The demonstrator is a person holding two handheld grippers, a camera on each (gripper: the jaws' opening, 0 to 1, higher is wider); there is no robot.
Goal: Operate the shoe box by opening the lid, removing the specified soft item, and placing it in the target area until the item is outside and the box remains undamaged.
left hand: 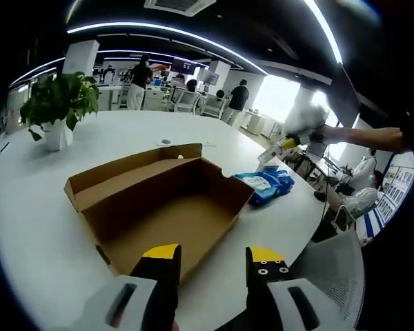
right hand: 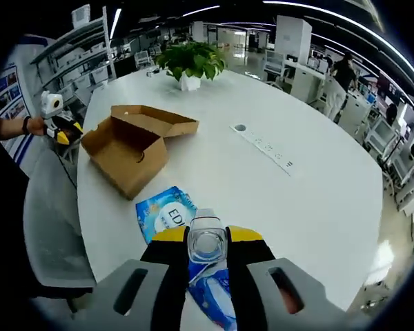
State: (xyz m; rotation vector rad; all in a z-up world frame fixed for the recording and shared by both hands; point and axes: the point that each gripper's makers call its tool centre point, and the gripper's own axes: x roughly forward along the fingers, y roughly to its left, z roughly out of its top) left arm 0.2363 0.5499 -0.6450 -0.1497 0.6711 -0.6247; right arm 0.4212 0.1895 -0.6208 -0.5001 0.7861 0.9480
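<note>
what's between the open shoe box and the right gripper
The blue packet lies on the white table between the box and the right gripper, in the right gripper view.

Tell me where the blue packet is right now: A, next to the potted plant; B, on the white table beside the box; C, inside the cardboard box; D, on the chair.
B: the blue packet lies on the white table beside the open, empty cardboard box.

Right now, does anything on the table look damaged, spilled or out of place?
Nothing stands out. The shoe box sits open and empty on the white table, its cardboard intact. The blue soft pack lies on the table beside it, outside the box. The potted plant stands upright.
</note>
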